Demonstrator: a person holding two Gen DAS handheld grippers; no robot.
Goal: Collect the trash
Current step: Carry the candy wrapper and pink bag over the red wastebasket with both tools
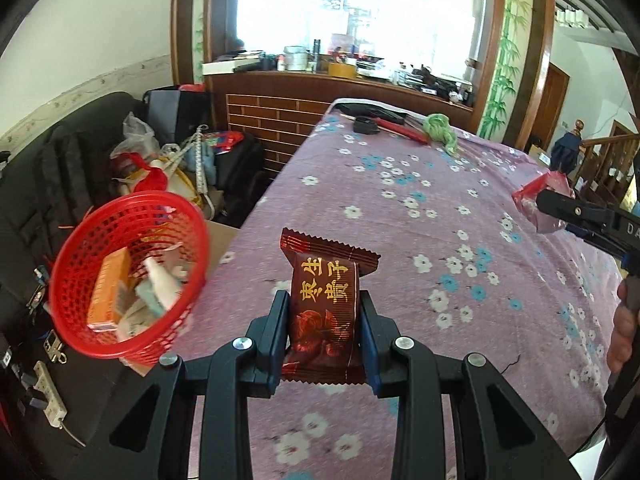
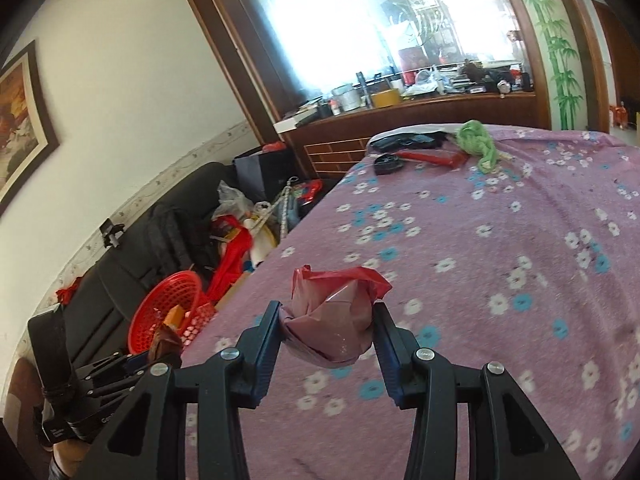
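My left gripper [image 1: 324, 312] is shut on a dark red snack packet [image 1: 325, 304] with gold characters, held upright above the flowered purple tablecloth [image 1: 400, 208]. To its left, past the table's edge, sits a red mesh basket [image 1: 76, 320] holding a box, a white tube and other scraps. My right gripper [image 2: 328, 320] is shut on a crumpled red and pink plastic wrapper [image 2: 336, 312] over the cloth. The basket [image 2: 160, 312] shows at lower left in the right wrist view, with the left gripper [image 2: 160, 354] and its packet in front of it. In the left wrist view the right gripper [image 1: 540, 204] and wrapper [image 1: 540, 192] appear at far right.
At the table's far end lie a green cloth bundle [image 1: 442, 128], red-handled tool [image 1: 404, 130] and black objects [image 1: 366, 125]. A black sofa [image 1: 48, 184] piled with bags runs along the left wall. A cluttered wooden counter [image 1: 320, 80] stands behind. A hand [image 1: 624, 332] shows at right.
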